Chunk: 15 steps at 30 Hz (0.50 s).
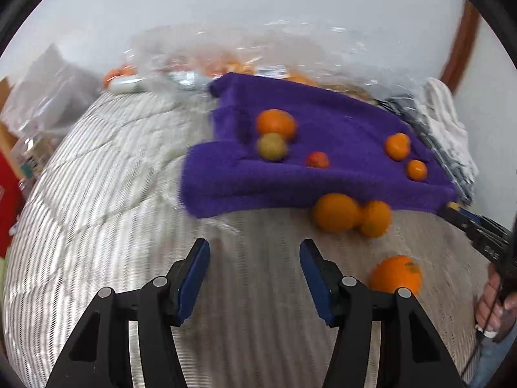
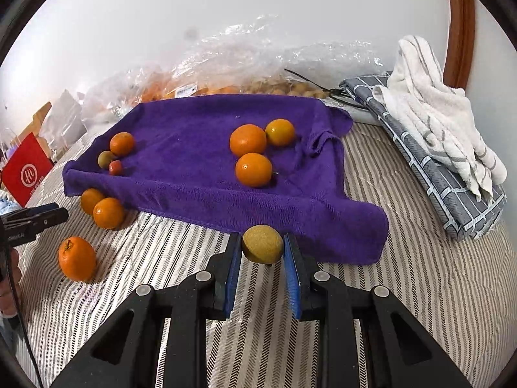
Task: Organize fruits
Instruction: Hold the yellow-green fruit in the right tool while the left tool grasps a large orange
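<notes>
Nearest in the right wrist view, the right gripper point(image 2: 262, 245) is clamped on a small yellow-green fruit point(image 2: 262, 243), held just above the striped bedcover point(image 2: 404, 291) at the near edge of the purple towel point(image 2: 194, 174). The fruit is round and gripped only at its sides, so a jolt or a slackened squeeze could pop it out, and it would likely roll down the soft cover.

The left gripper point(image 1: 253, 278) stands partly open over bare cover with nothing between its jaws. A lone orange point(image 1: 395, 274) lies just to its right; the gripper could knock it if it swings that way.

A little farther, two oranges point(image 2: 103, 208) sit touching at the towel's near left edge, off the cloth, easily nudged.

On the towel, three fruits point(image 2: 114, 156) cluster far left and three oranges point(image 2: 255, 152) sit right of centre. Setting the held fruit down among them could scatter the group, since the towel sags unevenly.
</notes>
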Available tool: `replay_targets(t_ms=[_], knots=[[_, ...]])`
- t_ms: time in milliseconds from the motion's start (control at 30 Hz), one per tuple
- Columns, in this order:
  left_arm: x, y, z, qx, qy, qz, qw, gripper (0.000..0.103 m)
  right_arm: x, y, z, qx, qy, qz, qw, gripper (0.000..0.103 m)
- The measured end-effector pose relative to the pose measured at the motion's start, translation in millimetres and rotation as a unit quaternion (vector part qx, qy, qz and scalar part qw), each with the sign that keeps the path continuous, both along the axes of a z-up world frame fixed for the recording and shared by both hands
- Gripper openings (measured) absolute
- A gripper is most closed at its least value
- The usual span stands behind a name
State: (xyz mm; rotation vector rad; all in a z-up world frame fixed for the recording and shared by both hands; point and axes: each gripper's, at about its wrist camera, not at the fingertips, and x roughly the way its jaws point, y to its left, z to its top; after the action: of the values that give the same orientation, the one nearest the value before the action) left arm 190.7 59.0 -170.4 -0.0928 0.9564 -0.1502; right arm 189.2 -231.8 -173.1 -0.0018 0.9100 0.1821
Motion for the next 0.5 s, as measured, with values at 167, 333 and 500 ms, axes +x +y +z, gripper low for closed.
replay_targets(t_ms=[167, 333, 500], knots=[[8, -27, 6, -0.010, 0.004, -0.026, 0.9996, 0.055, -1, -4, -2, 0.000, 0.005, -0.005, 1.000, 0.026], [22, -40, 7, -0.004, 0.002, -0.018, 0.9998, 0.055, -3, -6, -3, 0.005, 0.009, -0.007, 1.000, 0.026], [35, -41, 4, -0.027, 0.011, -0.009, 0.9995, 0.055, -4, -6, -2, -0.003, 0.007, -0.010, 1.000, 0.026]])
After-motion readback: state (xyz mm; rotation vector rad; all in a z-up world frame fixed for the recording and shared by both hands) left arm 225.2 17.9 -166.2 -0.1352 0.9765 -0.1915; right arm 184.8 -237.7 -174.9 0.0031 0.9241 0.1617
